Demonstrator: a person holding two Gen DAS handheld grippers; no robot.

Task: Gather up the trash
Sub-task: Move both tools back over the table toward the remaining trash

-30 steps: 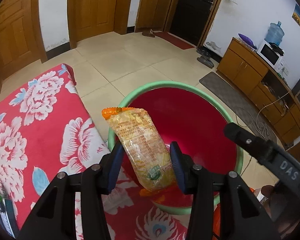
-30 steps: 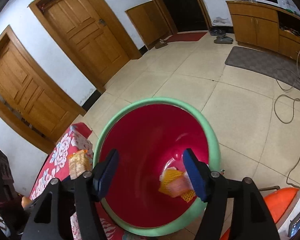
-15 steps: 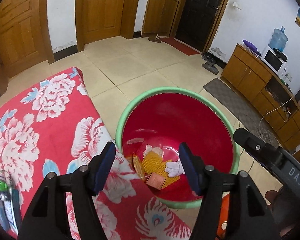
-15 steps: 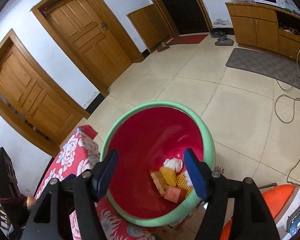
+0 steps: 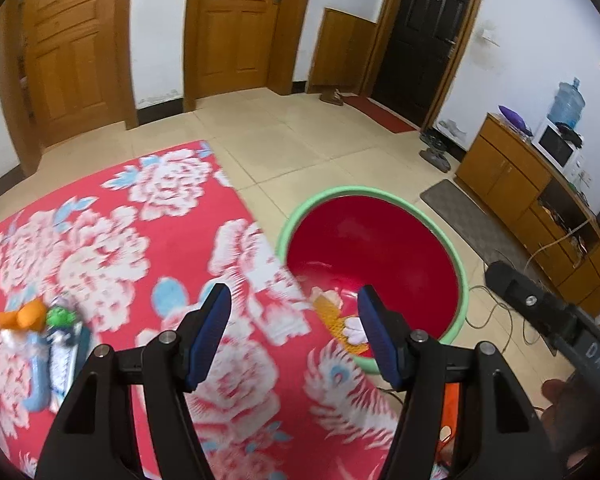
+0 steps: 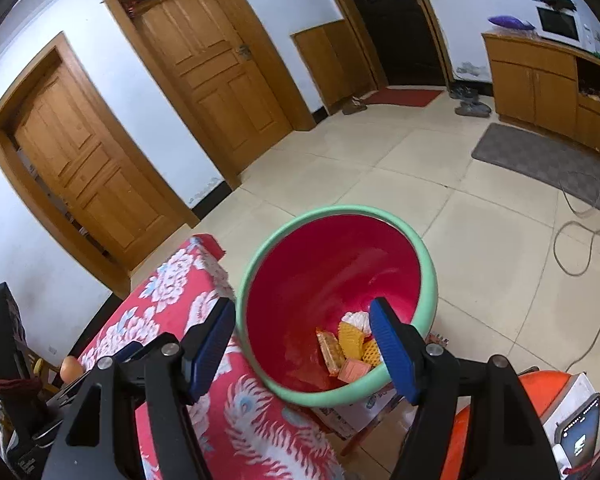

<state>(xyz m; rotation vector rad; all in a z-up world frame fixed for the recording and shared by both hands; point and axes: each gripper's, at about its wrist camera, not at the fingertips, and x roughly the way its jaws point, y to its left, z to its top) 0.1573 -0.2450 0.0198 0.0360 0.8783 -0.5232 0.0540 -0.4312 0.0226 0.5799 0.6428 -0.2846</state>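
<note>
A red bin with a green rim (image 5: 300, 216) (image 6: 431, 276) stands beside the table covered in a red floral cloth (image 5: 112, 248) (image 6: 180, 300). Several wrappers lie at the bin's bottom: an orange snack packet (image 6: 329, 349), yellow foam netting (image 6: 350, 338) (image 5: 332, 316) and white paper (image 6: 358, 317). My left gripper (image 5: 294, 334) is open and empty above the table's edge. My right gripper (image 6: 306, 350) is open and empty over the bin's near rim. More litter, an orange piece (image 5: 24, 316) and a green and blue packet (image 5: 62, 344), lies on the cloth at the left.
Wooden doors (image 6: 204, 68) and a dark door (image 5: 424, 36) line the far wall. A wooden cabinet (image 5: 512, 176) with a microwave (image 5: 556, 148) stands at the right. A cable (image 6: 580, 248) and grey mat (image 6: 540, 156) lie on the tiled floor. An orange stool (image 6: 500, 420) with a phone (image 6: 580, 432) is near.
My left gripper let go of the snack packet, which now lies in the bin. It opened, then swung left and back over the table. The right gripper drew back from the bin.
</note>
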